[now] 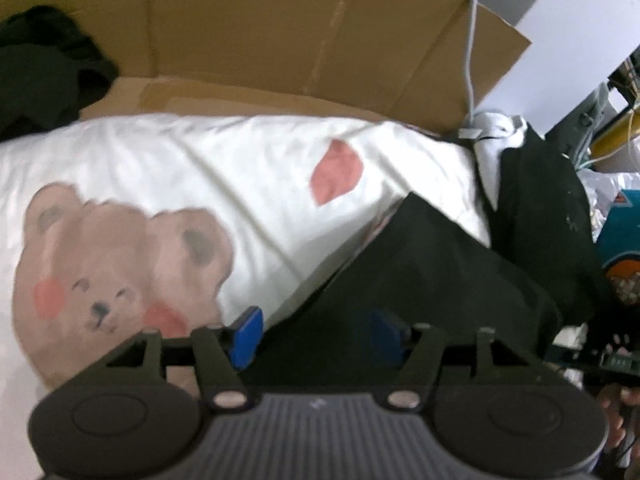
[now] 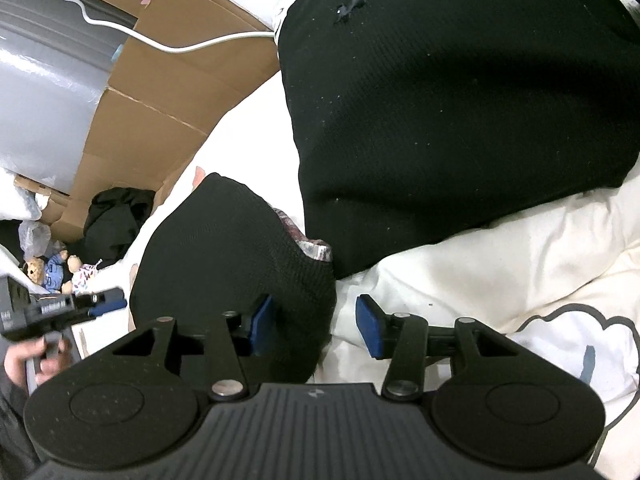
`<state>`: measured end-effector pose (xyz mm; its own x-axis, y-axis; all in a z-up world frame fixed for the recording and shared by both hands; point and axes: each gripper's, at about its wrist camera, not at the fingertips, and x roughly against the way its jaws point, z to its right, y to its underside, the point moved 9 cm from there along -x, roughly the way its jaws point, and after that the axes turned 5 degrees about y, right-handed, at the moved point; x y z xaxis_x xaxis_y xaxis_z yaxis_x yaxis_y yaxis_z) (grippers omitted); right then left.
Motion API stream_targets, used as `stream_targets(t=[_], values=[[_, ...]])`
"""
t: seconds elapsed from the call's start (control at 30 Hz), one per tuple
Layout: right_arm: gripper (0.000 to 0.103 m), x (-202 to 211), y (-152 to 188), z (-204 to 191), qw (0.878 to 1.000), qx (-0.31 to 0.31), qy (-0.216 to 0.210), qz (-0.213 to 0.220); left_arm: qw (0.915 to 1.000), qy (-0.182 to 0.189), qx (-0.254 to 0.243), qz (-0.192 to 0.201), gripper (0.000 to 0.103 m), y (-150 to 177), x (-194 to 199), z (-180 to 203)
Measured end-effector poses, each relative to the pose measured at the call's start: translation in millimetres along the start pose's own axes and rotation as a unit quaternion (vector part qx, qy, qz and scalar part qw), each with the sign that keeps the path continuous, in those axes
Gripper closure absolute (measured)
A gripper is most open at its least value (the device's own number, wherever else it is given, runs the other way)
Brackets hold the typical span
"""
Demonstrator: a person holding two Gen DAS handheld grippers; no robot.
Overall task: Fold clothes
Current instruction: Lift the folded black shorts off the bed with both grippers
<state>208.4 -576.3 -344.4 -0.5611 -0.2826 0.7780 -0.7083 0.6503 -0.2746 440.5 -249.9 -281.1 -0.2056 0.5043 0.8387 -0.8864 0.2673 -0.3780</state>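
A black knit garment (image 2: 460, 112) lies on a white bedcover (image 2: 500, 248). One part of it, a sleeve or folded flap (image 2: 232, 248), lies over toward the left with a patterned lining showing at its edge. My right gripper (image 2: 316, 324) is open; the flap's end lies between its blue pads (image 2: 370, 328), not pinched. In the left wrist view the black garment (image 1: 420, 272) stretches from the lower middle to the right. My left gripper (image 1: 316, 336) is open just above it, blue pads (image 1: 248, 336) apart. The left gripper also shows in the right wrist view (image 2: 100, 304).
The white cover has a bear print (image 1: 116, 268) and a pink heart (image 1: 336, 176). Flattened cardboard (image 1: 280, 28) stands behind the bed. A dark clothes pile (image 1: 44, 68) lies at the far left. A white cable (image 2: 168, 44) crosses the cardboard. Soft toys (image 2: 52, 268) sit at the left.
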Motion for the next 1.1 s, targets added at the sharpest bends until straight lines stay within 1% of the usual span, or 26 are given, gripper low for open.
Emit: stream_targets(t=[0.07, 0.1, 0.23, 0.3, 0.5, 0.63, 0.77, 0.87, 0.97, 1.03, 1.1], values=[[0.051, -1.6, 1.4, -0.4, 1.0, -0.002, 0.0, 0.001, 0.9998, 0.005, -0.018, -0.003, 0.031, -10.6, -8.9, 9.2], [0.05, -2.4, 1.9, -0.8, 1.0, -0.003, 0.0, 0.002, 0.9997, 0.012, -0.023, -0.005, 0.03, -14.6, -13.8, 13.4], [0.047, -6.0, 2.9, -7.2, 1.0, -0.006, -0.003, 0.006, 0.9988, 0.036, -0.03, -0.016, 0.027, -24.7, -32.2, 23.5], [0.046, -6.6, 3.8, -9.4, 1.0, -0.005, -0.005, 0.006, 0.9979, 0.045, -0.04, -0.022, 0.019, -26.7, -39.7, 27.6], [0.044, -12.2, 5.1, -12.6, 1.0, -0.008, -0.003, 0.006, 0.995, 0.068, -0.064, -0.035, 0.011, -31.7, -53.9, 37.3], [0.043, -15.8, 6.1, -17.4, 1.0, -0.006, 0.0, 0.006, 0.9925, 0.082, -0.079, -0.043, 0.011, -35.1, -64.1, 43.3], [0.039, -16.2, 7.9, -23.0, 1.0, 0.005, 0.003, 0.008, 0.9906, 0.082, -0.094, -0.056, 0.011, -34.0, -71.5, 44.9], [0.036, -17.5, 10.0, -26.1, 1.0, 0.01, 0.004, 0.013, 0.9892, 0.086, -0.095, -0.072, 0.011, -29.8, -77.9, 41.6], [0.035, -21.1, 11.7, -28.5, 1.0, 0.013, 0.005, 0.016, 0.9891, 0.089, -0.075, -0.09, 0.011, -24.4, -89.5, 33.9], [0.035, -24.3, 11.4, -28.0, 1.0, 0.011, 0.013, 0.017, 0.9885, 0.095, -0.055, -0.105, 0.011, -20.1, -98.5, 28.6], [0.035, -26.2, 10.6, -27.0, 1.0, 0.008, 0.02, 0.021, 0.9883, 0.092, -0.057, -0.108, 0.008, -17.6, -104.2, 26.1]])
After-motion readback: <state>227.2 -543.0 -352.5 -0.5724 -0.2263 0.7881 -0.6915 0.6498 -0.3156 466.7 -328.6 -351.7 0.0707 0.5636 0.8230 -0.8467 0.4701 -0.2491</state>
